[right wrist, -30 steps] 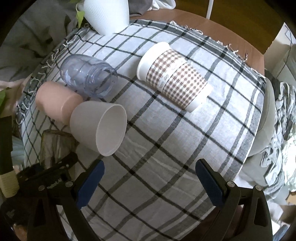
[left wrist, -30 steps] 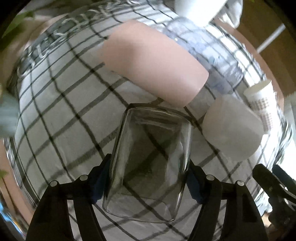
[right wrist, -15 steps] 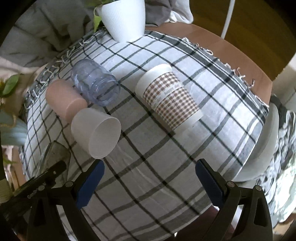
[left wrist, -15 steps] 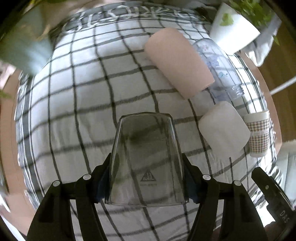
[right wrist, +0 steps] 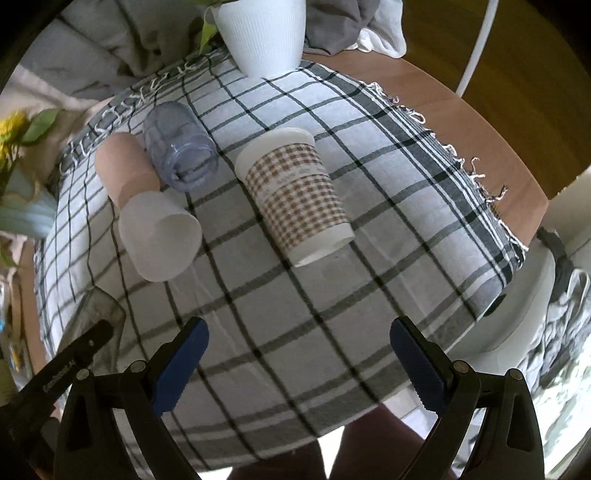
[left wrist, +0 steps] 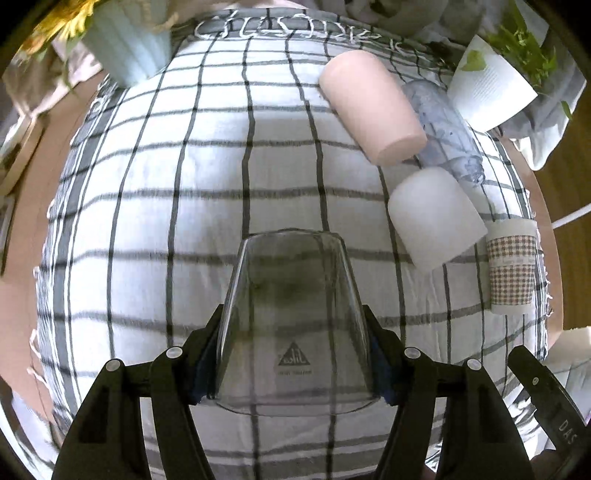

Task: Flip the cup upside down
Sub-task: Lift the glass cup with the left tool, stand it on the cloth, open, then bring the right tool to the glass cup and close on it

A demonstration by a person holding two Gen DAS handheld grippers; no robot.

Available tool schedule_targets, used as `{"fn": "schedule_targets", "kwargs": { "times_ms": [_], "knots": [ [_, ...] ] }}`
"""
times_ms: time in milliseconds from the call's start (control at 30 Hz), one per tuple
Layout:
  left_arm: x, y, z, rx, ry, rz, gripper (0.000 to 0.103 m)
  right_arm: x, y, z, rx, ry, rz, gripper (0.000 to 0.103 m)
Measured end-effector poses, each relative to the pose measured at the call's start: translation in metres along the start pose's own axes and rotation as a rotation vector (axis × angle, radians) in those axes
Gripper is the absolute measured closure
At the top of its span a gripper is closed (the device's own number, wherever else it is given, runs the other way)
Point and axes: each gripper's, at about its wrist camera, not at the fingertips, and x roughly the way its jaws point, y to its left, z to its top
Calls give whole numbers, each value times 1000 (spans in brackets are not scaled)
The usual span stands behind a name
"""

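left gripper [left wrist: 293, 363]: clamped on smoky clear glass cup [left wrist: 291, 317], held above checked tablecloth [left wrist: 147, 206] | lying on cloth: pink cup [left wrist: 371, 110], blue plastic cup [left wrist: 443, 129], white cup [left wrist: 434, 218], houndstooth paper cup [right wrist: 295, 192] | right gripper [right wrist: 299, 354]: fingers apart, holding nothing

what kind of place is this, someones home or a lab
Most likely a home: a wooden table under a fringed checked cloth, potted plants at its edge, and rumpled clothes piled behind.
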Motion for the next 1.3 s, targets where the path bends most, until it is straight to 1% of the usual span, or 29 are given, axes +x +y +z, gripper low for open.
{"fn": "schedule_targets", "kwargs": {
  "times_ms": [167,400,433,500,567,667,733,800,867,933,1033,1200,1300],
  "knots": [
    [10,-4,-12,-63,19,0,37,0,-9,2,-50,-3,3,4],
    [18,-7,-21,-94,31,17,36,-1,-9,8,-129,-10,24,4],
    [19,-11,-21,-96,33,19,35,-1,-9,9,-138,-5,29,4],
    [20,-17,-21,-98,21,20,29,1,-8,11,-154,8,51,4],
    [14,-20,-21,-99,-11,39,20,2,-8,13,-173,14,58,4],
    [6,-24,-23,-107,-43,57,20,0,-6,15,-210,7,69,4],
    [-1,-26,-23,-115,-56,54,20,-3,-5,16,-229,-3,79,4],
    [-12,-25,-26,-127,-74,55,17,-7,-2,18,-247,-11,95,4],
    [-25,-19,-26,-135,-100,67,12,-12,3,20,-273,-22,111,4],
    [-36,-12,-28,-135,-124,90,11,-18,10,20,-295,-34,124,4],
    [-54,6,-31,-150,-153,128,2,-26,25,18,-325,-45,163,4],
    [-71,43,-38,-191,-188,200,2,-36,59,7,-389,-56,215,4],
    [-74,59,-41,-179,-185,230,2,-35,82,-1,-435,-43,233,4]
  ]
}}
